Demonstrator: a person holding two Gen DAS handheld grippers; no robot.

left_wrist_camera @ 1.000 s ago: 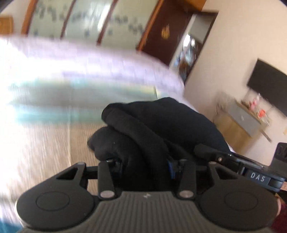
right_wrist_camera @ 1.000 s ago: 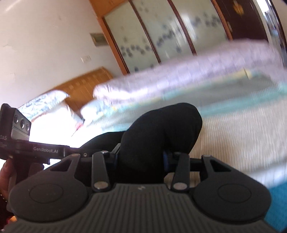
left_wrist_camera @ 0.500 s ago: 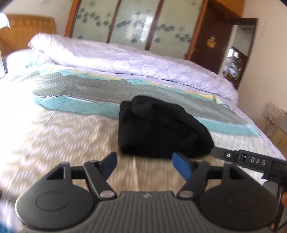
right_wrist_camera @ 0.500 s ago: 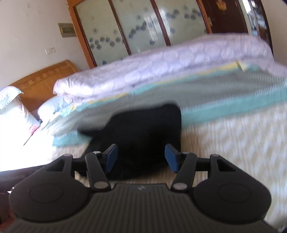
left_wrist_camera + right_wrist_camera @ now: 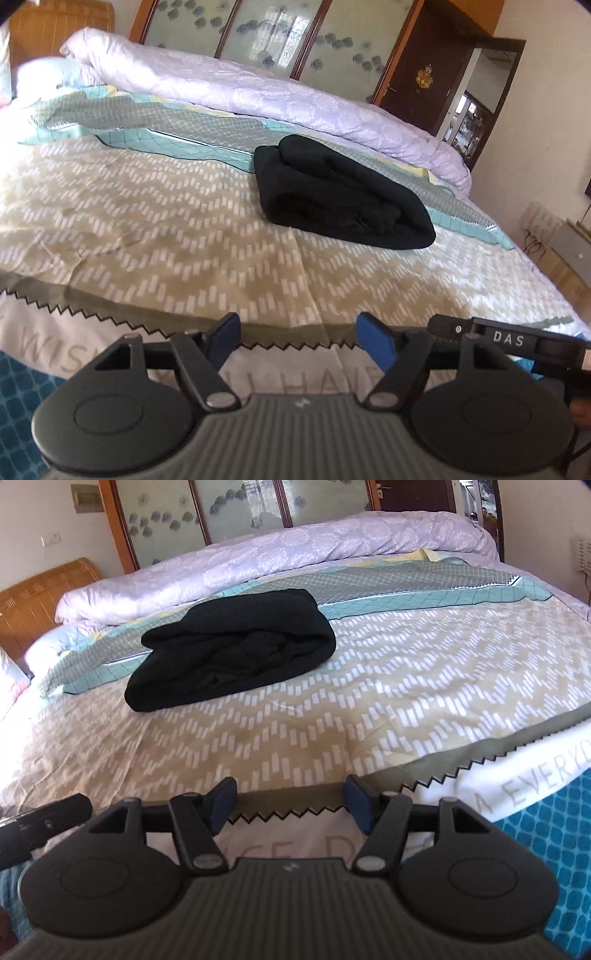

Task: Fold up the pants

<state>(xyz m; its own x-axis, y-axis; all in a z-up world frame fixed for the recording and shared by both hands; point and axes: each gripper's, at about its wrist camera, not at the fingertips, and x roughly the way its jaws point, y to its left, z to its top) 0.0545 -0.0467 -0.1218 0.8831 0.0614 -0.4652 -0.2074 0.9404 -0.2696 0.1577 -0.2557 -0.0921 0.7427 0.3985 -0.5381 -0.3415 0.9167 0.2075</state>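
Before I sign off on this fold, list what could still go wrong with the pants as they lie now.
1. The black pants lie as a thick, loose bundle; the rolled top layer could slump open.
2. The layers at the near edge look bunched and uneven, so creases may set.
3. Both the left gripper and the right gripper are open and clear of the pants, their jaws having just been opening with nothing between them, so nothing steadies the pile on the soft bedspread.
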